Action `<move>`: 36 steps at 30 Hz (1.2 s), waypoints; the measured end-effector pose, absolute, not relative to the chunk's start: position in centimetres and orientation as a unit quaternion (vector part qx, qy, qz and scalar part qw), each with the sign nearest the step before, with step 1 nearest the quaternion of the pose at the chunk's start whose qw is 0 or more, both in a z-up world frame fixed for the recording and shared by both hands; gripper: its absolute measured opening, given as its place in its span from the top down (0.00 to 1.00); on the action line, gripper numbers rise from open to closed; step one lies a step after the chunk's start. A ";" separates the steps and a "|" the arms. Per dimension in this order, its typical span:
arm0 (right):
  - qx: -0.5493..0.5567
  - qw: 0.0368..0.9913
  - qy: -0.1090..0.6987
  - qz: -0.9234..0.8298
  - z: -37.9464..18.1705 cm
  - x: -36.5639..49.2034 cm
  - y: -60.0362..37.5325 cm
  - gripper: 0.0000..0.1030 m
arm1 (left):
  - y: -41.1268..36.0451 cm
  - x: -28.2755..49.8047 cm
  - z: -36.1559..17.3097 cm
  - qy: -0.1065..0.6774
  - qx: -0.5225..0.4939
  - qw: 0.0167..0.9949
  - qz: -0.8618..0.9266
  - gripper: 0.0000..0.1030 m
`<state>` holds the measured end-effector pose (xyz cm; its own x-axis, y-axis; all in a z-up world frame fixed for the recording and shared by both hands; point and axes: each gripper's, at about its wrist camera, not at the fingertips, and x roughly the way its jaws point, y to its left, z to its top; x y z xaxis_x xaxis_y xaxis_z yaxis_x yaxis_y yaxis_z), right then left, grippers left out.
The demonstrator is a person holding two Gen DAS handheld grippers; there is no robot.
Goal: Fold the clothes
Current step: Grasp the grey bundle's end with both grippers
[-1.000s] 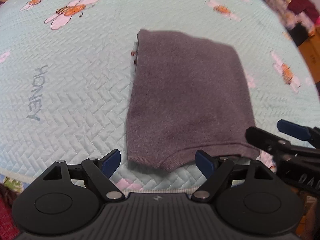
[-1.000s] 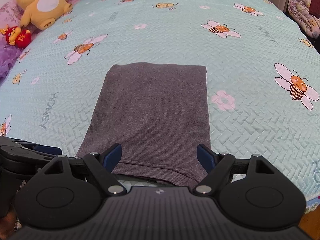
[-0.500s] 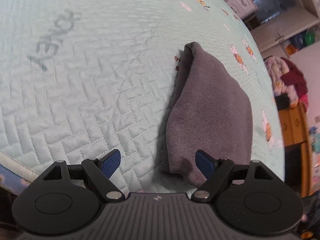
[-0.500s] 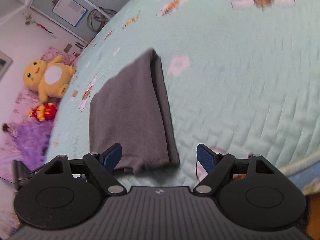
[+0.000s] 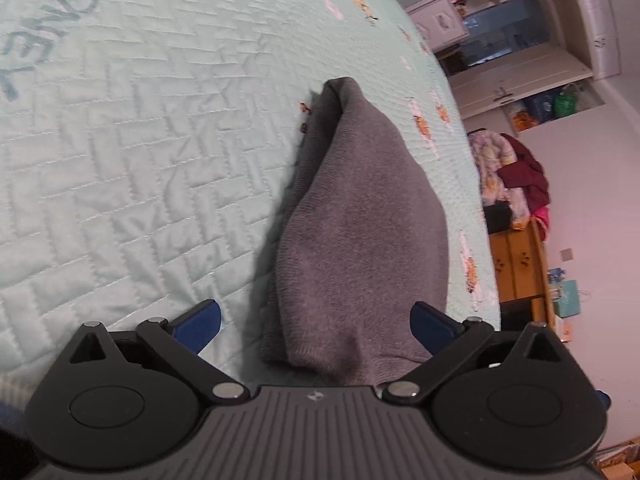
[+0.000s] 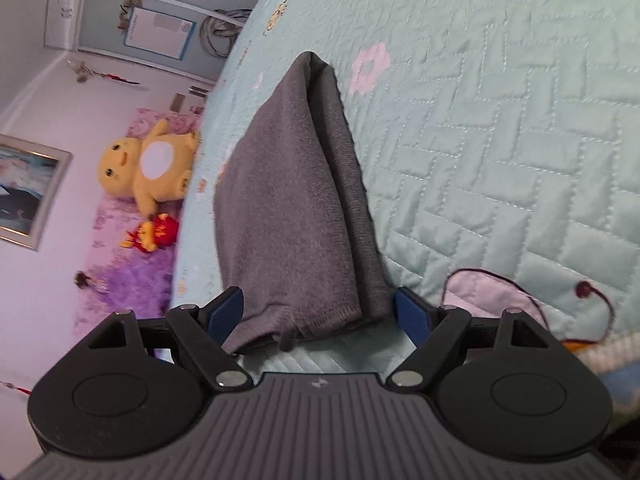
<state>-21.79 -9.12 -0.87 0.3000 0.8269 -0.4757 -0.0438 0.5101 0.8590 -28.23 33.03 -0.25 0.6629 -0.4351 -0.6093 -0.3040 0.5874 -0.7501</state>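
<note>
The near hem of the folded grey garment (image 5: 360, 240) runs under the body of the left hand-held gripper (image 5: 316, 326) and is cut off there; in the right wrist view its near edge also dips behind the housing of the right hand-held gripper (image 6: 318, 312). How many layers the fold holds is hard to make out, though the right view shows at least two stacked edges along its right side. Neither hand-held gripper shows in the other's view.

The garment lies flat on the bed (image 5: 140, 160), near its front edge, running away from both hand-held grippers. The left hand-held gripper's jaws have just been opening and stand spread wide: the garment's near left corner sits between the blue pads (image 5: 198, 324), the left pad over bare quilt and the right pad over or against the cloth, with no squeeze visible. The right hand-held gripper is also spread wide, straddling the garment's near right corner; its pads sit just beside the cloth on either side, and nothing is clamped.

Around: a mint quilted bedspread with bee and flower prints, a yellow plush toy (image 6: 148, 168) and a small red toy (image 6: 154, 232) far left beyond the bed, a heap of clothes (image 5: 508, 176) on a wooden cabinet (image 5: 516, 264) to the right. Nothing lies between either hand-held gripper and the garment.
</note>
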 end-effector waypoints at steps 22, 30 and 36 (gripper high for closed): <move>0.402 0.694 0.499 0.327 -1.6 -21.7 -10.0 0.53 | 33.1 -27.7 -2.0 0.405 -0.471 0.775 -0.118 0.11; 0.374 0.718 0.496 0.312 -1.0 -22.5 -9.5 0.57 | 33.2 -27.8 -1.4 0.423 -0.457 0.777 -0.093 0.26; 0.375 0.727 0.490 0.300 -0.7 -23.1 -9.4 0.63 | 34.5 -28.1 -2.0 0.428 -0.480 0.763 -0.069 0.63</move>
<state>-23.12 -9.37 -0.67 0.3399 0.8046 -0.4869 -0.0696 0.5378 0.8402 -28.13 34.46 -1.97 0.6245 -0.5154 -0.5868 -0.3061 0.5297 -0.7910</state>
